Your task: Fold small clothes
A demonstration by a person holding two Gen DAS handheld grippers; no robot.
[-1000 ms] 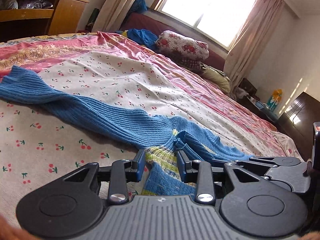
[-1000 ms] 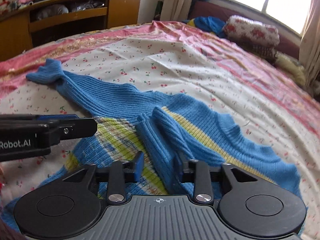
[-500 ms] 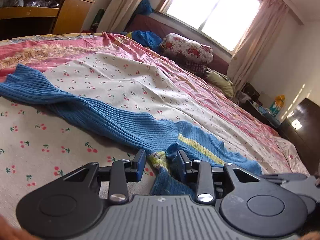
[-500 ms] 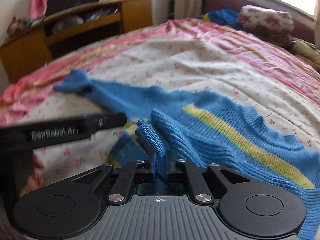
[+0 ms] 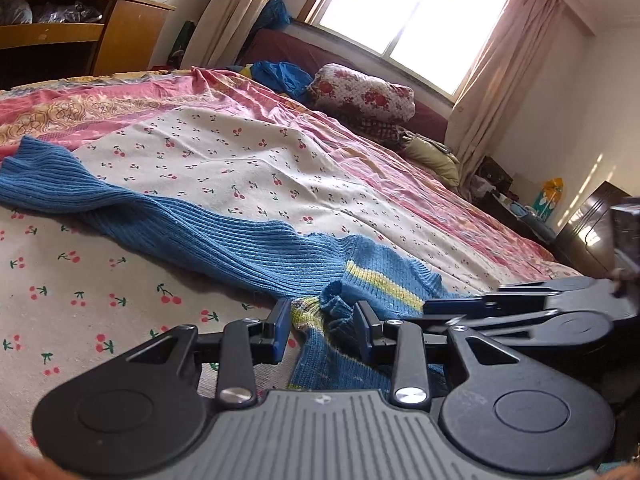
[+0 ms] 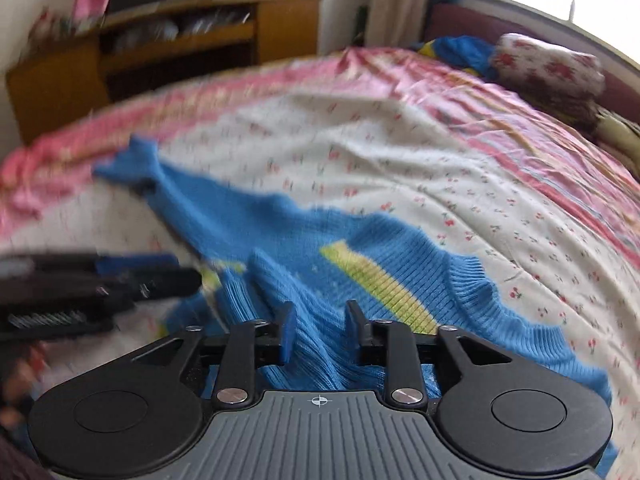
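On the cherry-print bedsheet (image 5: 248, 168), a blue ribbed sweater (image 5: 224, 240) with a yellow stripe is spread out; one long sleeve is stretched away toward the sheet's pink border, and the body is bunched close to both tools; the same sweater (image 6: 360, 264) is seen in the blurred right wrist view, its yellow stripe running diagonally beside a raised fold of knit. The left gripper (image 5: 322, 330) is held low over the sheet with its jaws partly apart; a crumpled edge of the sweater, blue with yellow-green knit, is seen between them, lying against the right-hand pad while a gap is left at the other, so no firm pinch can be confirmed. The right gripper (image 6: 319, 330) is seen with its jaws opening; a fold of blue knit lies between them, and the pads are not pressed on it. In the left wrist view the right gripper (image 5: 452, 304) is seen lying just beside the left one, over the sweater. At the far end of the bed a floral pillow (image 5: 362, 92) is set below a bright window (image 5: 412, 20); a wooden shelf unit (image 6: 168, 52) is seen against the wall.
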